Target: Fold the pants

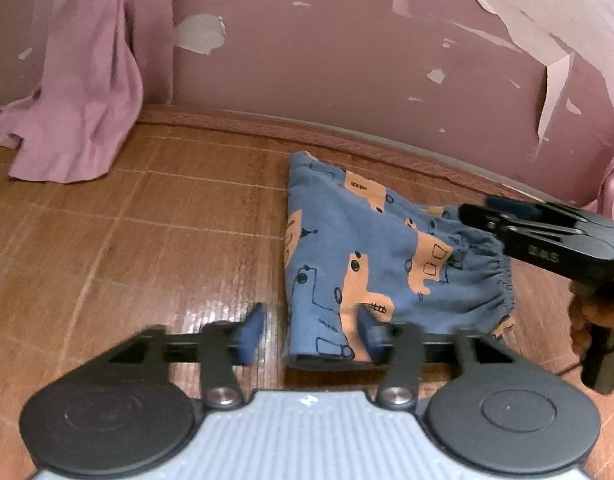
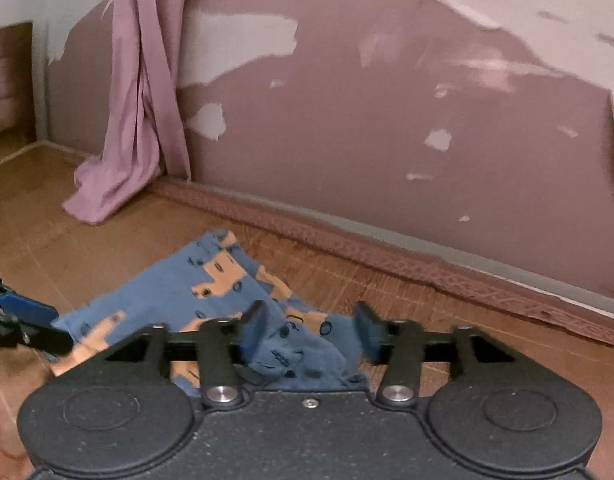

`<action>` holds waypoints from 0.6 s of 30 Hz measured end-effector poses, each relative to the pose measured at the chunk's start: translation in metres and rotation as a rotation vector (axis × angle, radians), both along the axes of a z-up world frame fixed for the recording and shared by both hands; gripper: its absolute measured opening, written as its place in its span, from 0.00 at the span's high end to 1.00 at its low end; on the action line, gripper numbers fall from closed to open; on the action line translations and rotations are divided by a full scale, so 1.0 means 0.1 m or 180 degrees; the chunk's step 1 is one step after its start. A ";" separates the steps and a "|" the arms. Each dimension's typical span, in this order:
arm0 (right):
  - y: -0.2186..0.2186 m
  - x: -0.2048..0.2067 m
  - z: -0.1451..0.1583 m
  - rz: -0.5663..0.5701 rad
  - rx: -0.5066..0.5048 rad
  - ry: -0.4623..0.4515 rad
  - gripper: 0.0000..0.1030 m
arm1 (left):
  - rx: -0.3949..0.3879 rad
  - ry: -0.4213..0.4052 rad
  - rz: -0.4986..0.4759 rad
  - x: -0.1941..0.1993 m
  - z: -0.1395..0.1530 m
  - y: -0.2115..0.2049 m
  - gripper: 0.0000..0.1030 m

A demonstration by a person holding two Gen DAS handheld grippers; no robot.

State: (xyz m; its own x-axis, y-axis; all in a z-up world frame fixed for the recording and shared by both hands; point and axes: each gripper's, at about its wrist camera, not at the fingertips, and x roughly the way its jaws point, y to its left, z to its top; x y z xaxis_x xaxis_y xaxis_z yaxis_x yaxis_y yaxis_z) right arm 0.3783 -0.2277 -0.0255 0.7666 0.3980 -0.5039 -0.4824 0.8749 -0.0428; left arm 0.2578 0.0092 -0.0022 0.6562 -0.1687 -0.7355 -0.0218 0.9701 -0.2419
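Folded pants (image 1: 363, 264) between open grippers, on floor (image 1: 147, 240)

pants (image 1: 363, 256) on floor (image 1: 127, 240) | wall (image 1: 347, 60) behind | curtain (image 1: 79, 92) far left

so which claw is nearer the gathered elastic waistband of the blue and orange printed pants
Right. The right claw hangs open directly over the gathered waistband. The left claw is open at the leg cuff end of the blue and orange printed pants, away from it.
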 end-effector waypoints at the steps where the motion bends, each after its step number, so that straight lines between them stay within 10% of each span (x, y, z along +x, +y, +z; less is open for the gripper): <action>1: -0.01 -0.08 0.05 -0.0021 0.0046 -0.0026 0.37 | 0.0020 -0.0059 0.0023 -0.05 0.05 0.00 0.29; 9: -0.08 -0.88 0.46 -0.0193 0.0416 -0.0257 0.02 | 0.0414 -0.0542 0.0051 -0.56 0.51 -0.06 0.01; 18: -0.11 -1.96 0.49 -0.0476 0.0598 -0.0202 0.01 | 0.0695 -0.0729 0.0098 -1.27 0.65 -0.22 0.00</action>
